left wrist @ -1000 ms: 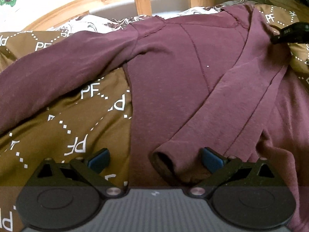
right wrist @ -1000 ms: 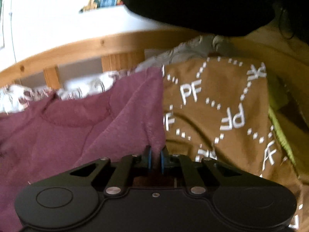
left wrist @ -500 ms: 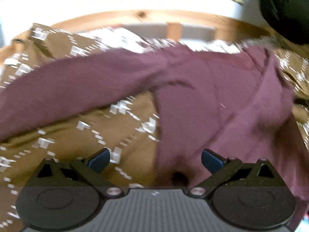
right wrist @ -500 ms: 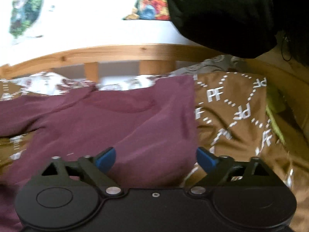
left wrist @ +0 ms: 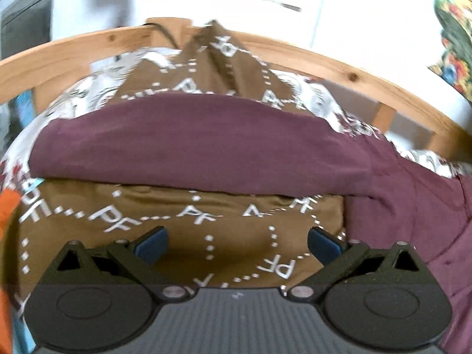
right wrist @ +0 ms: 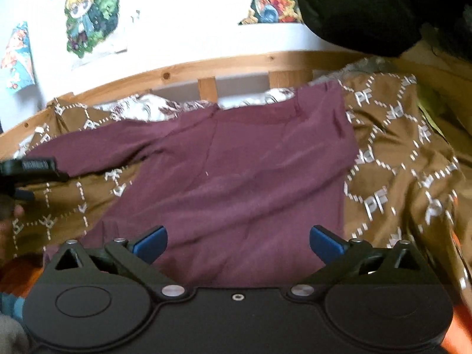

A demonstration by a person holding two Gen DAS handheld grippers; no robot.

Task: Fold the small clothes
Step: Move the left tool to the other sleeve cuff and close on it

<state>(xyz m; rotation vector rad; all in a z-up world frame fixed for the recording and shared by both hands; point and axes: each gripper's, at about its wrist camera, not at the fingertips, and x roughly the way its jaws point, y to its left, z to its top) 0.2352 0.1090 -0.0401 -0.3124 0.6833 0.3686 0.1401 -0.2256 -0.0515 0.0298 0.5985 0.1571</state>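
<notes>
Your left hand-held gripper is spread wide with nothing between its blue pads, hovering over the brown PF-patterned bedspread; the maroon long-sleeved top has its sleeve stretched crosswise just ahead of the fingers, its body off to their right. Your right hand-held gripper is likewise spread and empty, with the top's body straight ahead and beneath it, lying on the bed before the wooden headboard
</notes>
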